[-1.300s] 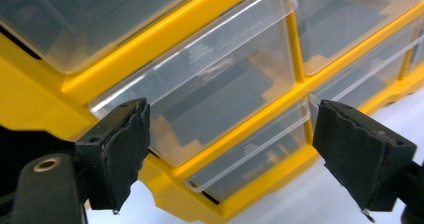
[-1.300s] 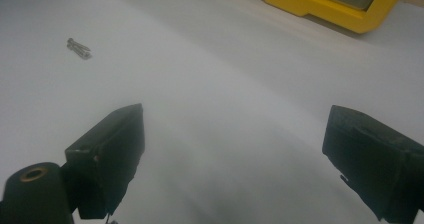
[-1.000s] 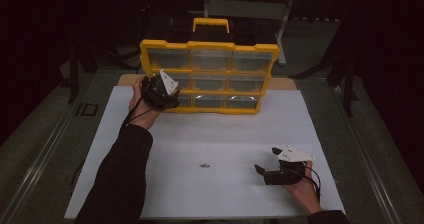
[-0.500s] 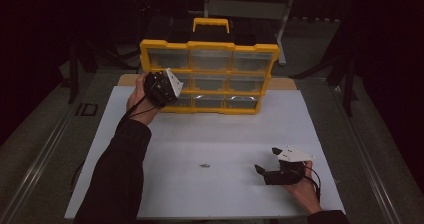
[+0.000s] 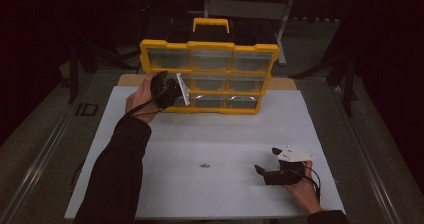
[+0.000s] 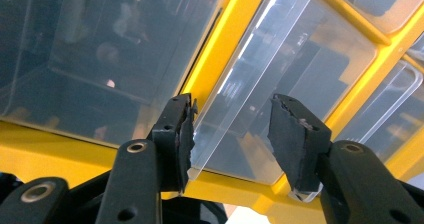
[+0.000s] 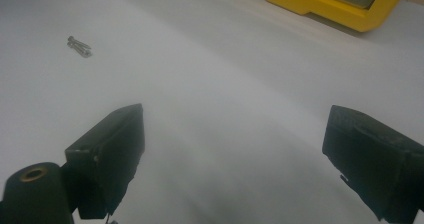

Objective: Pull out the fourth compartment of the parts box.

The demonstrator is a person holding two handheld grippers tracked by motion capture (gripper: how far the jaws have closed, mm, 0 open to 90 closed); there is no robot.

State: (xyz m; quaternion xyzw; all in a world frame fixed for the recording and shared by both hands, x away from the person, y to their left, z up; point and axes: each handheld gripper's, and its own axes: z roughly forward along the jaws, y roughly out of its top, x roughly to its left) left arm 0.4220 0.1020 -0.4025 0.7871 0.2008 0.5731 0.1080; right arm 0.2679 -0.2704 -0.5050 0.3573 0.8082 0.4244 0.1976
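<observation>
A yellow organizer (image 5: 209, 46) with clear drawers stands upright at the back of the white table (image 5: 220, 134). My left gripper (image 5: 175, 90) is raised against its left column, at the middle row. In the left gripper view the jaws (image 6: 232, 134) straddle a clear drawer pull (image 6: 220, 119). They have just been closing: the left pad (image 6: 186, 134) touches the pull's edge, and a gap remains at the right pad. My right gripper (image 5: 266, 160) rests on the table at the front right, open and with nothing between its pads (image 7: 235, 134).
A small metal screw (image 5: 204, 165) lies on the white table, left of the right gripper, and appears again (image 7: 79, 46) in the right gripper view. The organizer's yellow base (image 7: 330, 6) is beyond it. Dark stands and a rail surround the table.
The left gripper has edged right, closer to the organizer's drawer. The right hand and the screw have not moved.
</observation>
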